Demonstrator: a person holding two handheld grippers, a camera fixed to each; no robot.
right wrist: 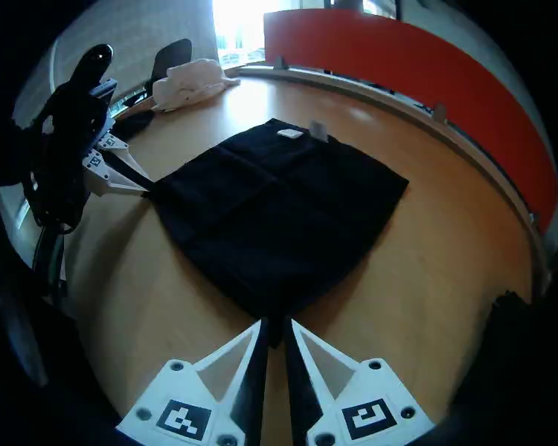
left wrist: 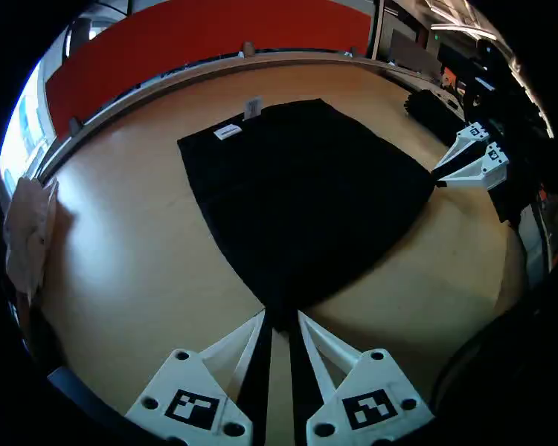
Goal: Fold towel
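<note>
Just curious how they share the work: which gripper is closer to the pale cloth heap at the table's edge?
Left. The left gripper holds the towel corner nearer the cloth heap; the right gripper holds another corner, farther off.

This looks like an office or meeting room, with a long curved wooden table (left wrist: 123,245) edged by a low red divider (left wrist: 204,37), a dark chair (right wrist: 169,56) at its far side, bright windows (right wrist: 238,26) behind it, and strip lights (left wrist: 457,28) overhead.
</note>
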